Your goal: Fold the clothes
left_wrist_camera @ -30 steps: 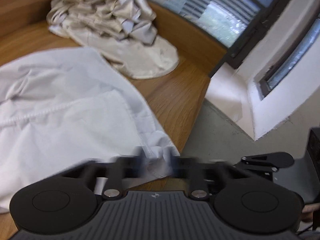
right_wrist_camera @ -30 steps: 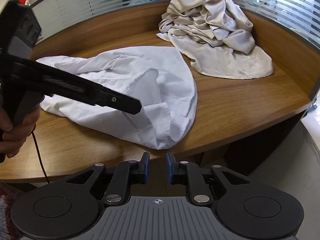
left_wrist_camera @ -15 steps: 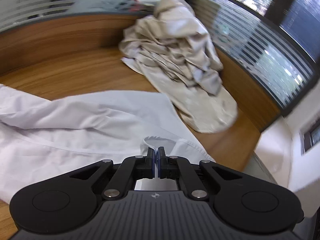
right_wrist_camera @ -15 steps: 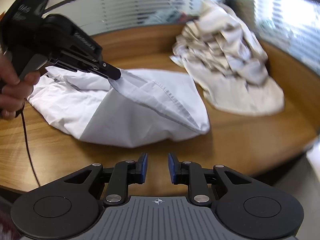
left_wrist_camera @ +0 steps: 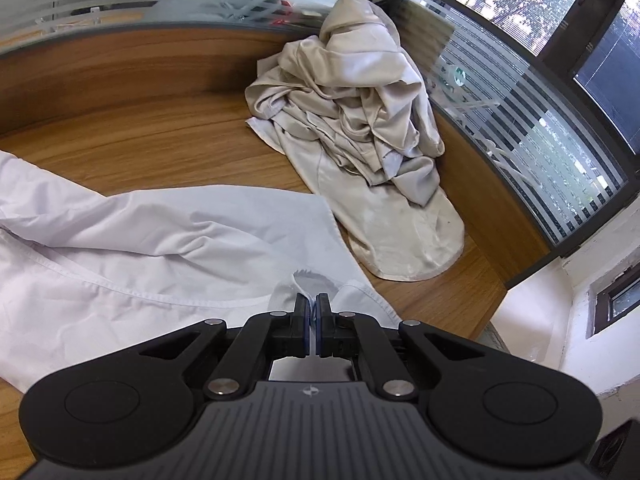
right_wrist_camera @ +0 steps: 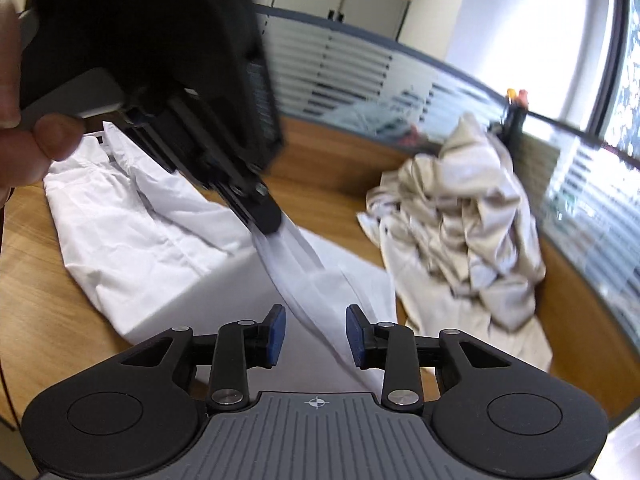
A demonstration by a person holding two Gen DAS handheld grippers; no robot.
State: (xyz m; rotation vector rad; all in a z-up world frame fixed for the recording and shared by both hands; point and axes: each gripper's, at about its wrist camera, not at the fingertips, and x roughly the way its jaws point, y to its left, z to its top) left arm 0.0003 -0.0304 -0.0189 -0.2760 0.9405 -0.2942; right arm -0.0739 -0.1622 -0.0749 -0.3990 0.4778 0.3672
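A white shirt [left_wrist_camera: 132,248] lies spread over the wooden table [left_wrist_camera: 152,136]. My left gripper [left_wrist_camera: 312,312] is shut on the shirt's hem corner, and a fold of cloth bunches just past its fingertips. In the right wrist view the left gripper [right_wrist_camera: 266,220] shows as a big black body at upper left, lifting a strip of the white shirt [right_wrist_camera: 132,232] off the table. That taut strip runs down between the fingers of my right gripper [right_wrist_camera: 316,332], which stands open around it, blue pads apart. A hand [right_wrist_camera: 24,120] holds the left gripper.
A crumpled beige garment [left_wrist_camera: 360,128] is heaped at the table's far right, against the wooden back panel; it shows as a beige heap [right_wrist_camera: 468,232] in the right wrist view. Striped glass partitions [left_wrist_camera: 520,120] ring the table. The table's right edge [left_wrist_camera: 492,304] drops to the floor.
My left gripper has risen with the shirt corner, pulling a strip taut. My right gripper has opened wider and moved in until the strip runs between its fingers.
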